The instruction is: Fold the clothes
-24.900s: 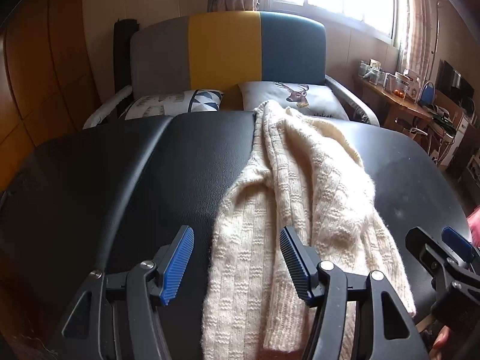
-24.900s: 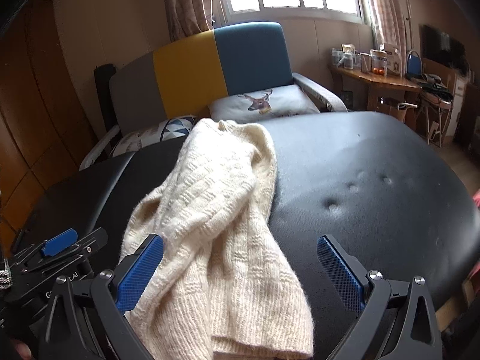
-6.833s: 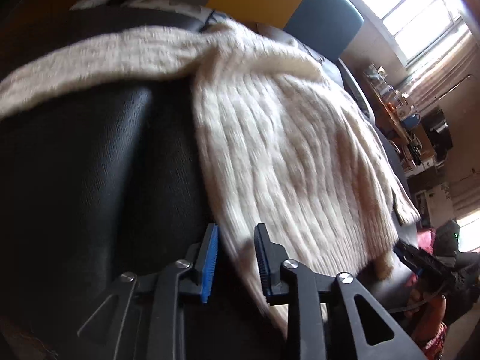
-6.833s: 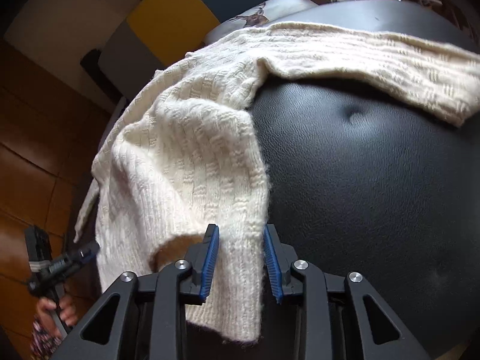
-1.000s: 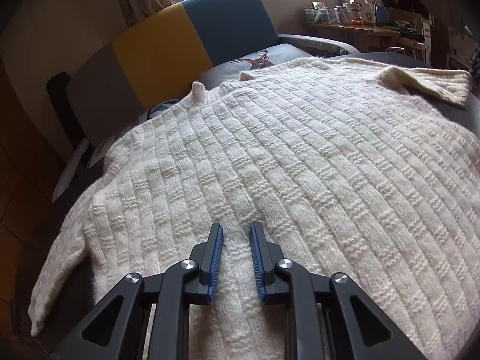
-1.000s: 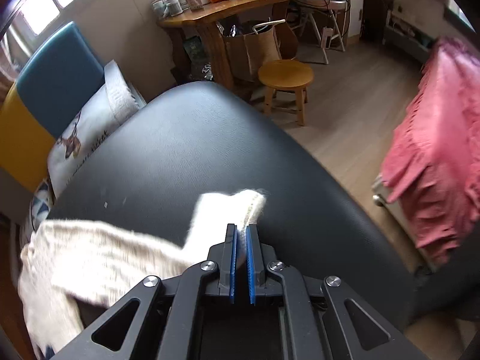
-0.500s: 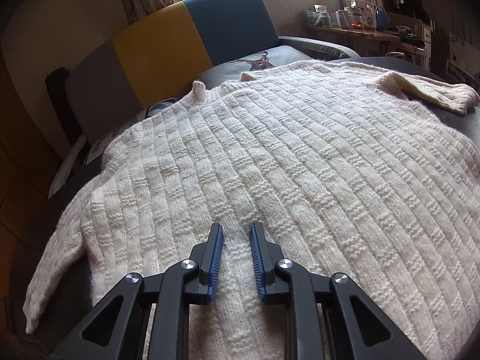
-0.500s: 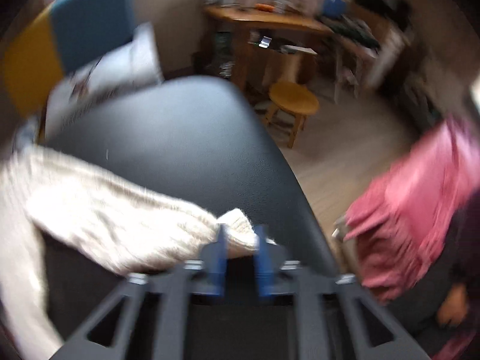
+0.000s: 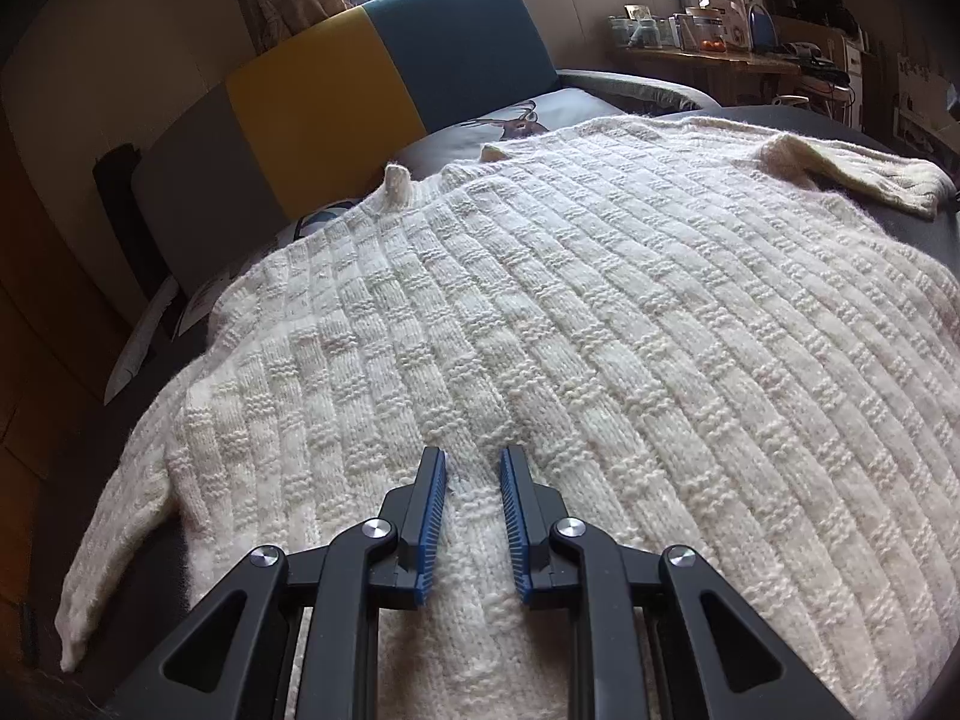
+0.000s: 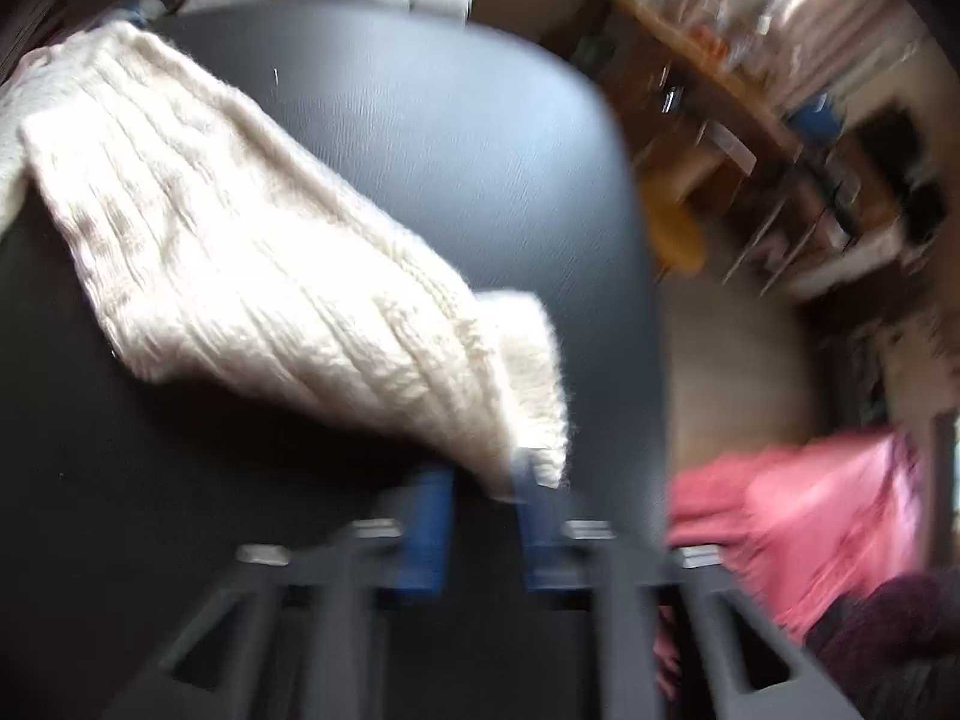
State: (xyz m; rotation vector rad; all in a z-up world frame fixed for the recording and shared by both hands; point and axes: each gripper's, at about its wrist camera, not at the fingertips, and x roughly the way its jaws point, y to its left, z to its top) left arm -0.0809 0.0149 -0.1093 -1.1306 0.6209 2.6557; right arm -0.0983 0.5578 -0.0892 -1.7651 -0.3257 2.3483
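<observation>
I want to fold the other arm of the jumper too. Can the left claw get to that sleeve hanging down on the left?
Probably yes. The left claw rests on the jumper, jaws slightly apart, holding nothing. The left sleeve lies flat and uncovered beside it, nothing between.

Sweater [image 9: 600, 312]: cream knit, thick and fuzzy, woven in raised basket-weave blocks and ribs; matt. Sleeve [image 10: 288, 276]: same woolly knit, ribbed cuff, blurred in the right wrist view.

Worktop [image 10: 456, 138]: black leather-like covering, fine grain, soft sheen where window light falls.

Left gripper [image 9: 473, 480]: matt black plastic arms, blue ridged pads, bright metal screw heads.

Sofa [image 9: 324, 108]: upholstered back in grey, yellow and teal panels, smooth matt cloth.

Side table [image 9: 708, 57]: brown wood.

Pink cloth [image 10: 828, 516]: soft, blurred.
</observation>
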